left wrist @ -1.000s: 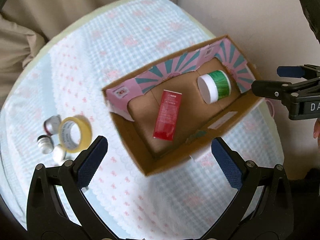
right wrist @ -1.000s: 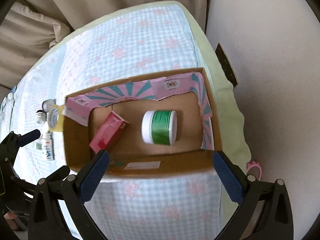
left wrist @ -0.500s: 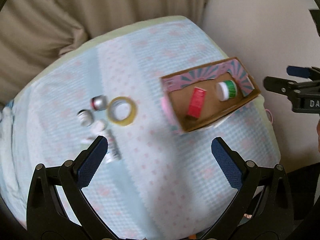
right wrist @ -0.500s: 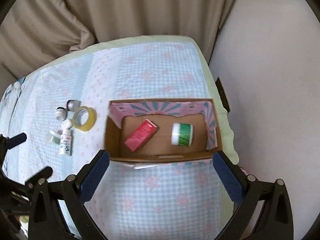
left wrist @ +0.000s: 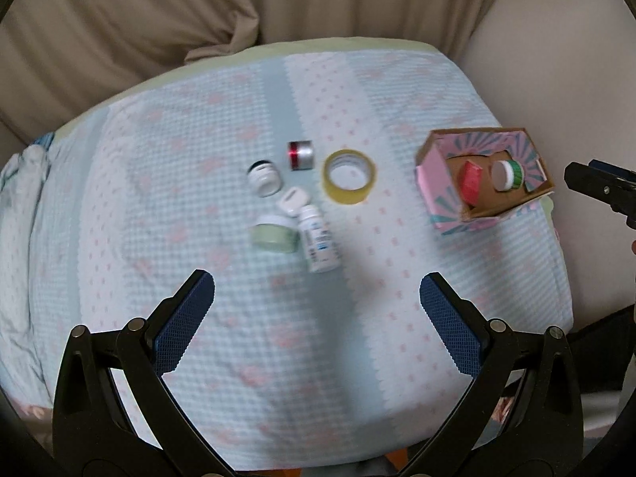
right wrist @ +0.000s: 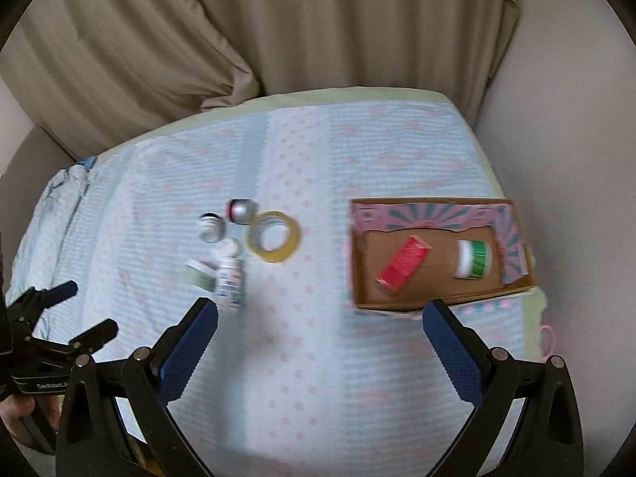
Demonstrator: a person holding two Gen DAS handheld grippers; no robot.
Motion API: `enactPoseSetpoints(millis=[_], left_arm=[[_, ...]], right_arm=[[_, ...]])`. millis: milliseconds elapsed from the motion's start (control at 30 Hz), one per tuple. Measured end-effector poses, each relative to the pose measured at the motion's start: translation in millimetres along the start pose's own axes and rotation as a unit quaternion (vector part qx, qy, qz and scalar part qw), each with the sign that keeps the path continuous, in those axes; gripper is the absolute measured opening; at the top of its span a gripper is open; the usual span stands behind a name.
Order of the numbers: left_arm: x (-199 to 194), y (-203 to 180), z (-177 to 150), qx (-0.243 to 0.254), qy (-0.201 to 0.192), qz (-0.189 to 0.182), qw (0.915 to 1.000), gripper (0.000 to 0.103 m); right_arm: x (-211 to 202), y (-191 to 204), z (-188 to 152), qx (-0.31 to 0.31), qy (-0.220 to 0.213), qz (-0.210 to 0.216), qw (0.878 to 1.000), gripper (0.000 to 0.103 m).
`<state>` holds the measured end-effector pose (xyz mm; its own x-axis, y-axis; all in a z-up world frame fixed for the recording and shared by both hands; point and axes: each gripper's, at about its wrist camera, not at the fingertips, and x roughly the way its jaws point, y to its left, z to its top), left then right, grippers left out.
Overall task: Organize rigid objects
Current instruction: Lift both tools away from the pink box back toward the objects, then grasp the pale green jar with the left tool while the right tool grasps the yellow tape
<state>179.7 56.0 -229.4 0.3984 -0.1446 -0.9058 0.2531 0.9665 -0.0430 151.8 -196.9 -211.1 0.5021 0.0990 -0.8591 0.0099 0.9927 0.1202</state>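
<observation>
Both grippers hang above the near part of the table, nothing between their fingers. Left gripper: blue pads spread wide, empty. Right gripper: pads likewise spread wide, empty; its tip also shows at the right edge of the left wrist view. Table is covered by a pale blue cloth with pink dots; beige curtain behind the far edge. Cardboard box sits at the right side of the table, open top, pink and teal patterned flaps folded up. Inside it: a red carton lying tilted on the left, a green jar with white lid on its side to the right, the two apart. Loose group left of the box, well apart from it: yellow tape roll lying flat; silver and red can just beyond it to the left; small white jar; small white cap-like piece; pale green tub; white bottle lying on its side, touching the tub. Both views are slightly blurred, so labels are not legible.
</observation>
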Motion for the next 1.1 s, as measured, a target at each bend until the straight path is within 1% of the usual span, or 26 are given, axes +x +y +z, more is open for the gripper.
enactPoseSetpoints(millis=[100,200,267,367,500,533,567,600,700,833,933,967,1033,1100], left_arm=[[8.3,27.2,-2.3,-0.001,0.002,-0.01,0.9999,0.103],[27.9,48.8,-2.2,0.005,0.012,-0.019,0.9997,0.103],[45.0,59.8,-0.8,0.016,0.022,-0.027,0.9993,0.103],[77.2,72.4,3.3,0.032,0.038,-0.027,0.9984,0.103],[119.6,85.1,7.2,0.024,0.058,-0.039,0.9973,0.103],[131.0,87.3,6.8,0.021,0.065,-0.042,0.9968,0.103],[147.0,90.4,6.0,0.016,0.073,-0.046,0.9961,0.103],[156.8,92.2,5.4,0.012,0.077,-0.048,0.9958,0.103],[191.9,98.0,1.8,0.0,0.088,-0.051,0.9948,0.103],[230.2,100.9,0.5,-0.011,0.09,-0.059,0.9942,0.103],[259.1,100.4,1.6,-0.017,0.096,-0.064,0.9932,0.103],[268.2,100.5,2.3,-0.02,0.098,-0.066,0.9928,0.103],[282.1,101.1,3.9,-0.024,0.103,-0.068,0.992,0.103],[293.5,99.3,4.1,-0.02,0.114,-0.065,0.9912,0.103]], right_arm=[[11.9,28.0,0.9,-0.002,-0.004,0.002,1.0,0.103],[26.0,53.9,0.2,-0.003,-0.015,-0.005,1.0,0.103],[41.1,69.0,-0.8,-0.003,-0.02,-0.011,1.0,0.103],[65.4,84.7,-3.4,0.006,-0.026,-0.013,1.0,0.103],[103.2,98.5,-8.7,0.009,-0.032,-0.013,0.999,0.103],[113.1,100.9,-9.3,0.009,-0.037,-0.011,0.999,0.103],[125.9,102.8,-9.9,0.009,-0.037,0.0,0.999,0.103],[141.0,103.7,-10.4,0.009,-0.029,0.006,1.0,0.103],[182.6,106.2,-13.9,-0.002,-0.015,-0.016,1.0,0.103],[228.5,100.5,-17.4,-0.013,-0.02,-0.035,0.999,0.103],[264.9,94.1,-16.1,-0.019,0.004,-0.047,0.999,0.103],[277.8,91.4,-14.4,-0.019,0.014,-0.049,0.999,0.103],[293.6,87.3,-11.5,-0.014,0.02,-0.047,0.999,0.103],[308.6,82.5,-6.9,-0.007,0.024,-0.037,0.999,0.103]])
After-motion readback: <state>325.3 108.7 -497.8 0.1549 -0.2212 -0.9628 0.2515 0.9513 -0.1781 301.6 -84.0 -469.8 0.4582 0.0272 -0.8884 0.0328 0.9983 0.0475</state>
